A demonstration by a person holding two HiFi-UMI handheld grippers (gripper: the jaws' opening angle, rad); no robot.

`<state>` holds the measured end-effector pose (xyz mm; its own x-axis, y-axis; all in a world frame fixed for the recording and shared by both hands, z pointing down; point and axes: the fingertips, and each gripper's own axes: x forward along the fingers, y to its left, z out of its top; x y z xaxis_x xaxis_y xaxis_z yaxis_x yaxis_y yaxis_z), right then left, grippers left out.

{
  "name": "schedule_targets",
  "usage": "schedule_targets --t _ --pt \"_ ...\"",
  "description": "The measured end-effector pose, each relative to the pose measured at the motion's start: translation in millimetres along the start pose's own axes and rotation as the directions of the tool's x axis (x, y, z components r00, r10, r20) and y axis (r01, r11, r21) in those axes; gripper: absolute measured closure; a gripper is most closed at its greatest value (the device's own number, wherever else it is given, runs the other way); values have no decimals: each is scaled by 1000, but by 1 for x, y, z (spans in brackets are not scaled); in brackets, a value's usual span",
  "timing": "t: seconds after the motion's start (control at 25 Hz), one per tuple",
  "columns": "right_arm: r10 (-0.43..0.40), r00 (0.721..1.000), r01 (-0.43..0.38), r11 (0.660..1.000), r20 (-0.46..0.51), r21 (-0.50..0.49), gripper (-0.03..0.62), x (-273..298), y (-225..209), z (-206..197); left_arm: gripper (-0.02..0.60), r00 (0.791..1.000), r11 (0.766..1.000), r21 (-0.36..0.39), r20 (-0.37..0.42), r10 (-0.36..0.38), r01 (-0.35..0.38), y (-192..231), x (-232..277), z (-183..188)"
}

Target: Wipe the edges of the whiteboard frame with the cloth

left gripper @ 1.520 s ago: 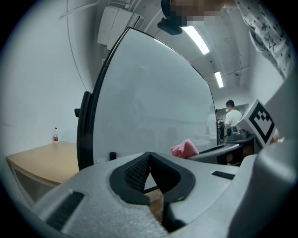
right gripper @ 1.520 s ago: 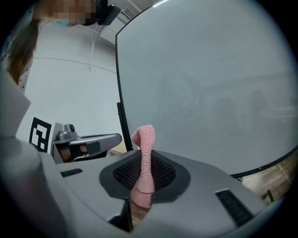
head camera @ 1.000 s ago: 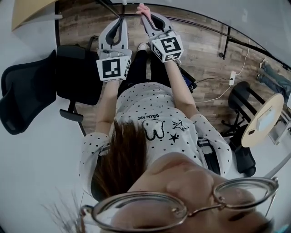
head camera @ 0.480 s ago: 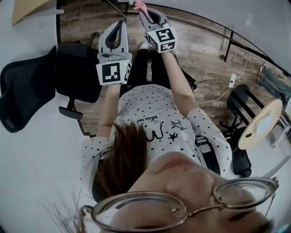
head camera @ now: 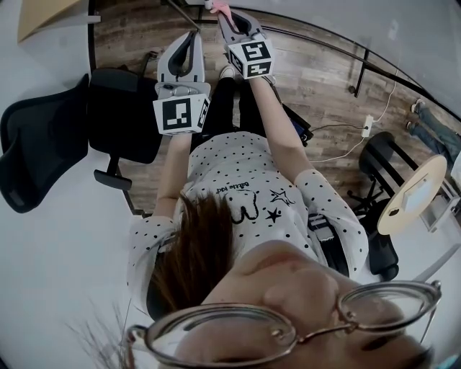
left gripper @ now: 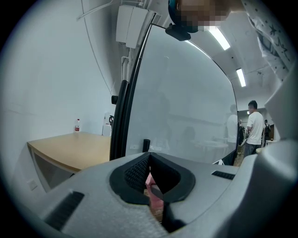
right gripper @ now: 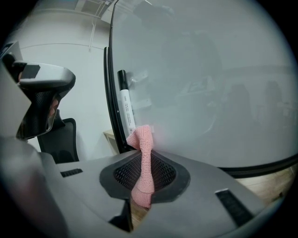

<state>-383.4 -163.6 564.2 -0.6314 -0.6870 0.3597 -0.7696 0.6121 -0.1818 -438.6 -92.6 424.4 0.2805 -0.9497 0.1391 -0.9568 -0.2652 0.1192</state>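
Head view: the person, in a dotted shirt [head camera: 245, 180], holds both grippers up toward the top of the picture. The left gripper [head camera: 191, 36] has its jaws closed tip to tip. The right gripper [head camera: 225, 16] sits just beside it, higher, with a pink cloth [head camera: 218, 6] sticking out of its tips at the top edge, near the whiteboard [head camera: 338, 18]. A black chair [head camera: 43, 155] stands at the left and a round table [head camera: 416, 189] at the right.

Left gripper view: the jaws meet at their tips with nothing clamped there. A pinkish patch shows through the gap behind them, but what it is cannot be told. Ahead, the black frame [left gripper: 122, 116] runs up the picture's middle, with the board surface to its right. A wooden table [left gripper: 70, 148] with a small bottle [left gripper: 77, 125] is at the left.

Right gripper view: the jaws are clamped on the cloth, which rises from between them at lower centre. Its upper end touches the board just beside the frame's upright edge. A marker [right gripper: 125, 109] stands on the board just above the cloth. The left gripper shows at the upper left.
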Motion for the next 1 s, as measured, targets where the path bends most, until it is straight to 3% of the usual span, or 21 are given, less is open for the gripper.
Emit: schedule_targets --t 1.0 --pt "-78 997 78 997 -2 -7 557 -5 -26 -4 565 999 999 3 5 -48 48 -12 13 1"
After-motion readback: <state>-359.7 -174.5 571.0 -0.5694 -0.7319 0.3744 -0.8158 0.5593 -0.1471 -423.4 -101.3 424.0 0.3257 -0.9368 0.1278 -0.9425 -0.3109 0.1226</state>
